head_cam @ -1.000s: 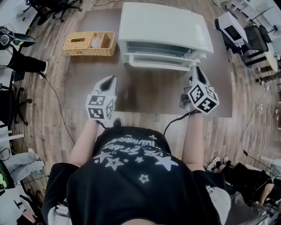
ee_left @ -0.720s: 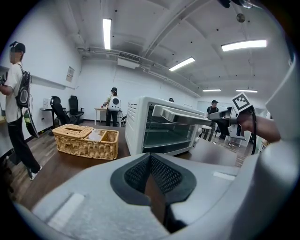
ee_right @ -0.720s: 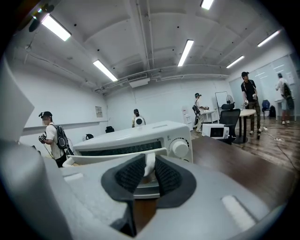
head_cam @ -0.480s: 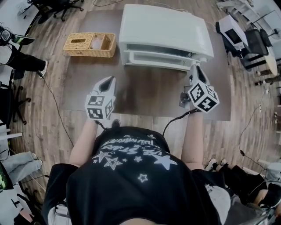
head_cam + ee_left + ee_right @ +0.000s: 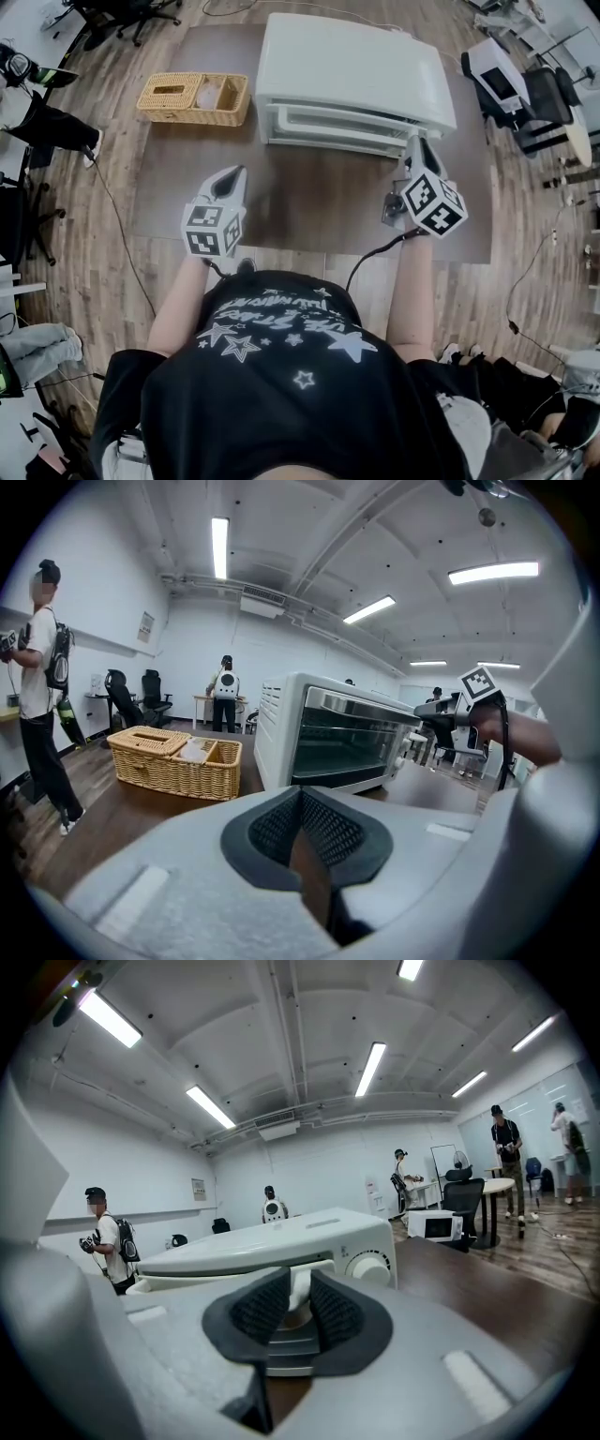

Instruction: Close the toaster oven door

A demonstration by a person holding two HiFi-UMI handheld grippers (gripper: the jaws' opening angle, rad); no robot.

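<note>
My right hand-held gripper (image 5: 418, 148) pinches the right end of the door handle (image 5: 299, 1287). The bar runs left-right across the toaster oven (image 5: 352, 61), directly ahead on the desk (image 5: 309, 202). The door (image 5: 349, 744) stands almost upright. My left hand-held gripper (image 5: 233, 178) is closed on nothing, well back.

The toaster oven (image 5: 352, 66) had a smooth white casing with a soft sheen, seemingly painted metal. Its door (image 5: 342, 747) was dark glossy glass under a bright metal strip. The door handle (image 5: 299, 1290) looked like smooth white plastic. The basket (image 5: 192, 94) was rough woven wicker. The bench (image 5: 309, 202) had a dark brown, smooth, faintly reflective top, and the floor (image 5: 108, 272) was wood plank. The left gripper (image 5: 228, 184) and right gripper (image 5: 415, 142) had matt, finely grainy grey plastic bodies with dark, ribbed, rubbery pads (image 5: 262, 1307).
</note>
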